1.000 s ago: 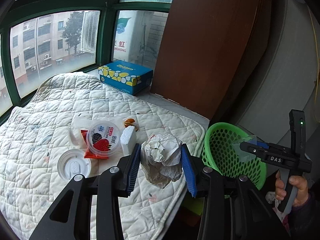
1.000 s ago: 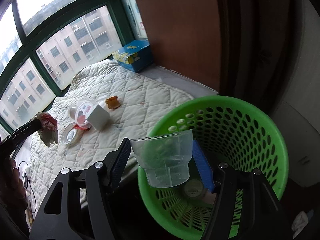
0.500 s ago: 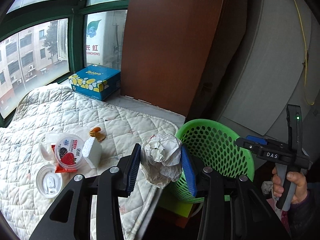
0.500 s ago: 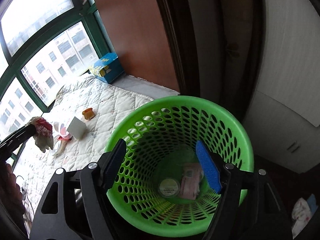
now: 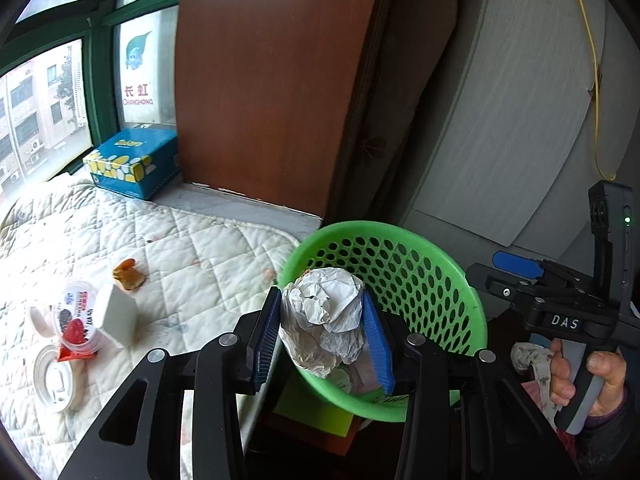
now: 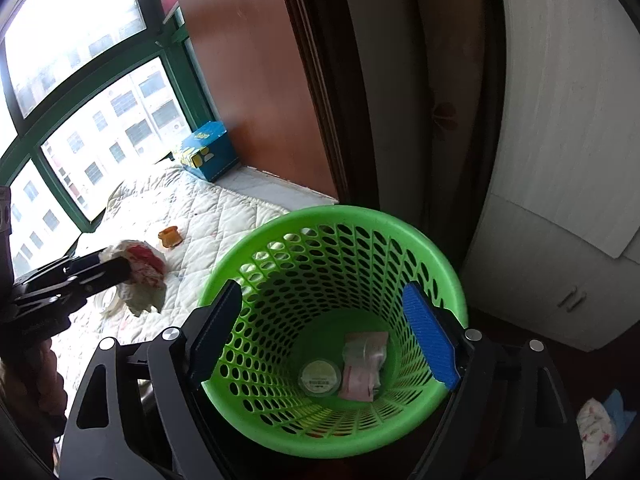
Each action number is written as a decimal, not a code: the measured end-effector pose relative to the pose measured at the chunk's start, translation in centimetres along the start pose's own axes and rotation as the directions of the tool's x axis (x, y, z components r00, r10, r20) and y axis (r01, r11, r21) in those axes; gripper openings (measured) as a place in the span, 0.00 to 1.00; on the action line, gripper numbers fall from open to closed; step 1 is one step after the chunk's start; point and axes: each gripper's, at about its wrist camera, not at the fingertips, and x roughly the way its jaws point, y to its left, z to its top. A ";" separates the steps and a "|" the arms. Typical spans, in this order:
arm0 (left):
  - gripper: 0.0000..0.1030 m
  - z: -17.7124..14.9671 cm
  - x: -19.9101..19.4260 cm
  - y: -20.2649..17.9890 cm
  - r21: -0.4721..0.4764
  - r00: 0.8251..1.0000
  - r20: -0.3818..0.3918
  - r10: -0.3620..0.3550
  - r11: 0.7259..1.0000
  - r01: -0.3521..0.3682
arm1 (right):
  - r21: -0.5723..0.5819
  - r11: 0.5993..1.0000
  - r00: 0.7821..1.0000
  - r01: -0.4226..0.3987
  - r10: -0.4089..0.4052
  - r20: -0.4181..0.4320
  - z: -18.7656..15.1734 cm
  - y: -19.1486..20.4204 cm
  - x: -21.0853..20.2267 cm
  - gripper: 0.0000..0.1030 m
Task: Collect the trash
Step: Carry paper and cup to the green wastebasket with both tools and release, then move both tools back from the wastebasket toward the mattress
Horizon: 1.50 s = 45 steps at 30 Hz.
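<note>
My left gripper [image 5: 322, 334] is shut on a crumpled white paper wrapper [image 5: 326, 312] and holds it at the near left rim of the green perforated basket [image 5: 420, 280]. From the right wrist view the wrapper [image 6: 138, 276] shows red stains and hangs left of the basket [image 6: 332, 220]. My right gripper [image 6: 324, 332] is open and empty above the basket mouth. It also shows in the left wrist view [image 5: 516, 276], right of the basket. A clear cup [image 6: 364, 350], a round lid [image 6: 320, 376] and a pink packet [image 6: 358, 382] lie on the basket floor.
On the white quilt [image 5: 192, 248] lie a yogurt cup [image 5: 76, 316], a white block [image 5: 116, 316], a round white lid [image 5: 54, 378] and an orange scrap [image 5: 128, 276]. A blue tissue box [image 5: 134, 160] stands by the window. A brown panel [image 5: 272, 80] rises behind the basket.
My left gripper has carried the wrapper right, from over the quilt to the basket rim. My right gripper opened and the clear cup it held dropped into the basket.
</note>
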 end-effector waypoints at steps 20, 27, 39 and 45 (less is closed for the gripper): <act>0.59 0.0 2.9 -2.6 0.008 0.997 -0.049 -0.052 0.999 0.052 | 0.046 0.999 1.000 0.004 -0.004 0.001 -1.2 -1.7 -0.5 0.82; 0.66 -0.9 0.5 0.4 -0.030 0.998 -0.032 0.047 0.998 -0.048 | 0.020 0.999 0.999 -0.045 0.045 -0.005 -1.0 0.3 0.3 0.83; 0.80 -4.0 -4.4 9.3 -0.175 0.975 -0.012 0.220 0.960 -0.219 | -0.050 0.988 0.989 -0.147 0.145 -0.035 -0.3 6.2 2.2 0.84; 0.89 -6.3 -5.8 14.9 -0.232 0.949 -0.037 0.313 0.921 -0.313 | -0.083 0.977 0.980 -0.196 0.191 -0.059 -0.2 9.5 3.3 0.84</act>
